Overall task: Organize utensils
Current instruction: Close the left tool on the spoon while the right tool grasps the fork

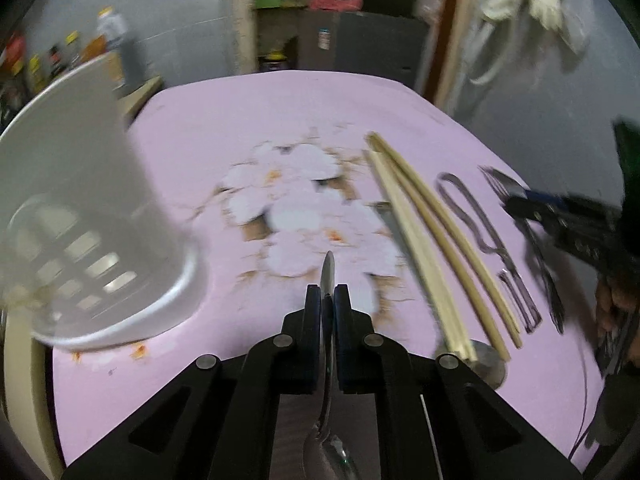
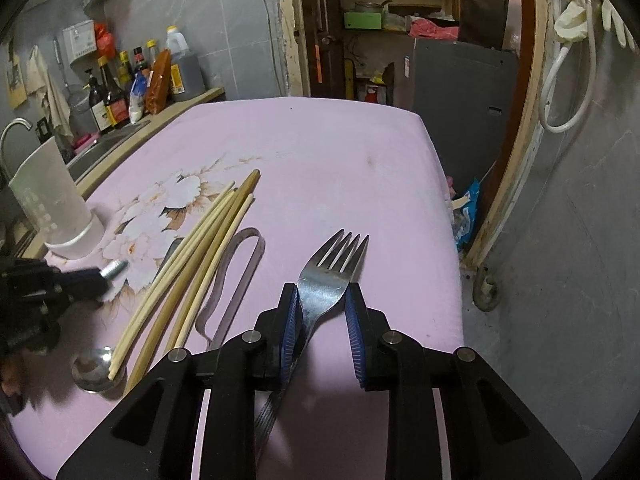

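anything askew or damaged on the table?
The pink floral tablecloth looks worn through around the flowers, with brown patches. The wooden chopsticks lie fanned, one end resting over the round metal spoon bowl.

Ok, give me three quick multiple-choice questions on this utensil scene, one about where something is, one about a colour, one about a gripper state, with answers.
1. Where do the chopsticks lie?
A. inside the white holder
B. flat on the tablecloth
C. in the right gripper

2. What colour is the tablecloth?
A. green
B. pink
C. white

3. How does the right gripper stand at the fork?
A. open, fingers on either side of it
C. clamped on a chopstick
B. far away from it

Answers:
1 B, they lie loose on the cloth beside the metal tongs, apart from the white holder.
2 B, pink with a pale flower print.
3 A, a gap shows beside the fork at the right finger.
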Tool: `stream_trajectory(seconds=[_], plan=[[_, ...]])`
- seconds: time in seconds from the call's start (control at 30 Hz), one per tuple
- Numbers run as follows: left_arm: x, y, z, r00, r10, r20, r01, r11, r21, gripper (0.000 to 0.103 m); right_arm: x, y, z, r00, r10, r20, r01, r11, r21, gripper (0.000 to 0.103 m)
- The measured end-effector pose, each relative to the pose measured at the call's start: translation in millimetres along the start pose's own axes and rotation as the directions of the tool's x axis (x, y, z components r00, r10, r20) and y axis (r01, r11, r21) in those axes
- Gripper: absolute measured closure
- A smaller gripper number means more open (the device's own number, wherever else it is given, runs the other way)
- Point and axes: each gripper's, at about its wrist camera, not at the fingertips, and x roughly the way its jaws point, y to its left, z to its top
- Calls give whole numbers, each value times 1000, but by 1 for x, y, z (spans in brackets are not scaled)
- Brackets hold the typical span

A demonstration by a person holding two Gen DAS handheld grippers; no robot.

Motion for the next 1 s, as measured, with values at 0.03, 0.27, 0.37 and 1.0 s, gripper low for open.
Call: stream_trajectory(seconds=[0.03,0.27,0.37,1.0], plan=[[0,6,-1,1000,-26,-10,26,999,-27,96,-1,1,-1,1000,-4,1,4,1000,-5,75],[-14,18,-6,995,-91,-44,88,993,-78,70,0,8,-1,999,-51,4,52,998,-29,68],[-16,12,-9,996,-44,-73,44,999,-1,70,0,9,-1,997,-79,8,79,996,-36,68],[-3,7,0,977,-19,-210,46,991,125,98,7,17,3,983,-183,0,182,978,-101,69]])
